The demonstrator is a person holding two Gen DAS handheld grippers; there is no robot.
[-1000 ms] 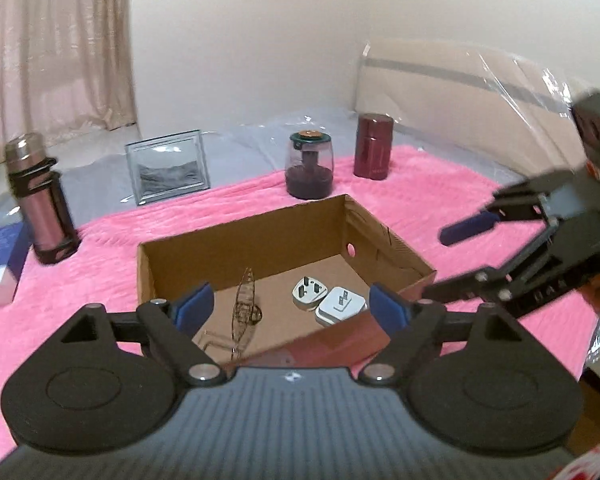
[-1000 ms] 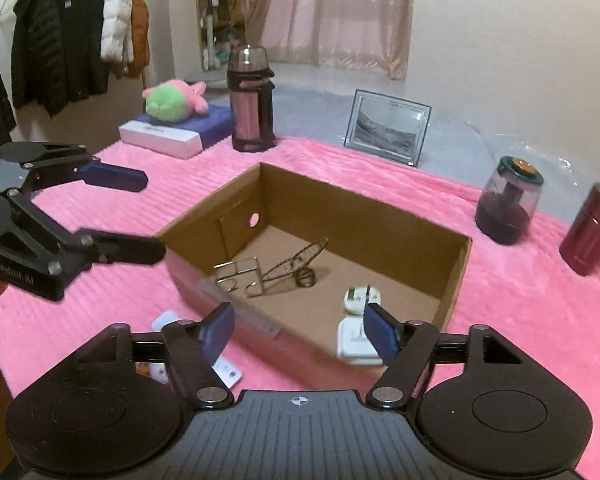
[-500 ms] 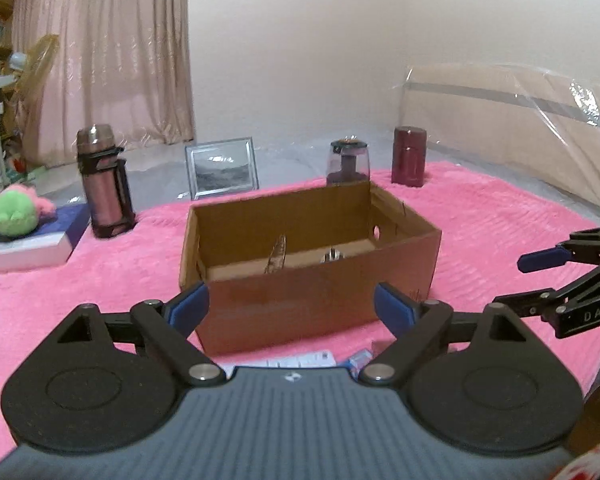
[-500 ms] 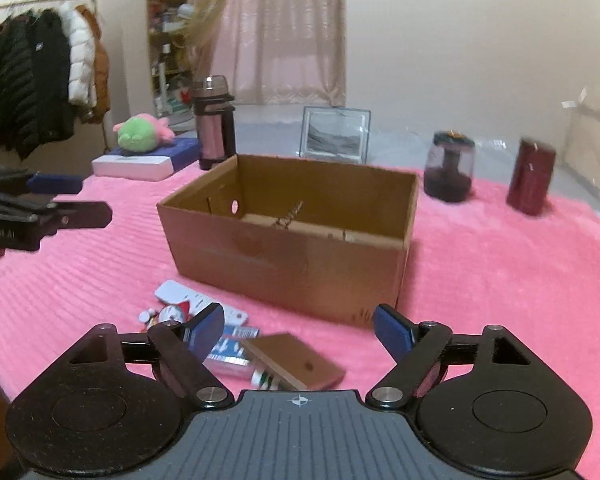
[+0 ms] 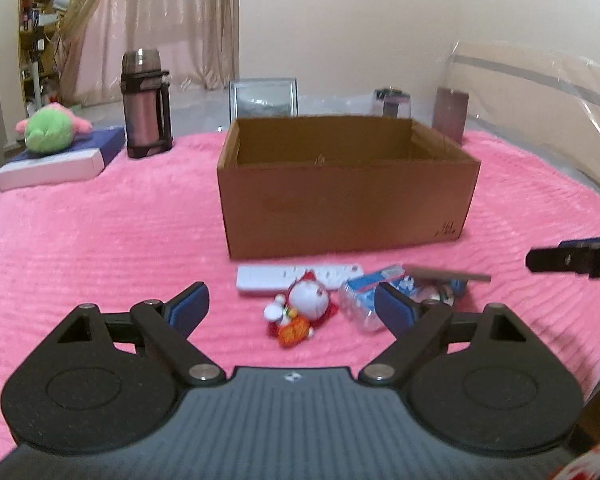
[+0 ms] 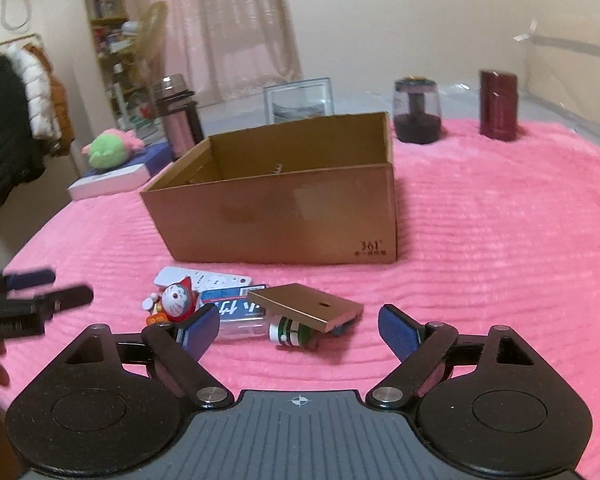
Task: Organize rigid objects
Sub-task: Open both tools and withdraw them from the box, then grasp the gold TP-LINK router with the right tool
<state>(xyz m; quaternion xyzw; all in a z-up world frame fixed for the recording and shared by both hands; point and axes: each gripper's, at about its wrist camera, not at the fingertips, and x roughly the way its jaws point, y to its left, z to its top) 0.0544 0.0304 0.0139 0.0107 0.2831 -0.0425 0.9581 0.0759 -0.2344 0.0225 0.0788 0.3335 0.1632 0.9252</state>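
Two grippers: left gripper (image 5: 292, 312) and right gripper (image 6: 298, 330) are pulled back from above the box (image 5: 346, 208) and lowered toward the pile.
Jaws: both spread wide, nothing between the pads; right just opened further.
Pile: toy (image 5: 306, 304), power strip (image 5: 296, 277), bottle (image 6: 260, 322), brown slab (image 6: 306, 306) are left on the blanket (image 5: 100, 248), in front of the box.
Box: wire item barely seen inside.
Meaning: next pickup is judged imminent.

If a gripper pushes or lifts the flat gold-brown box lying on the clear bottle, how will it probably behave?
The flat gold-brown box looks stiff, so it should keep its shape. It rests tilted on the clear bottle with a green cap, so a push may slide it off. The round bottle beneath may then roll.
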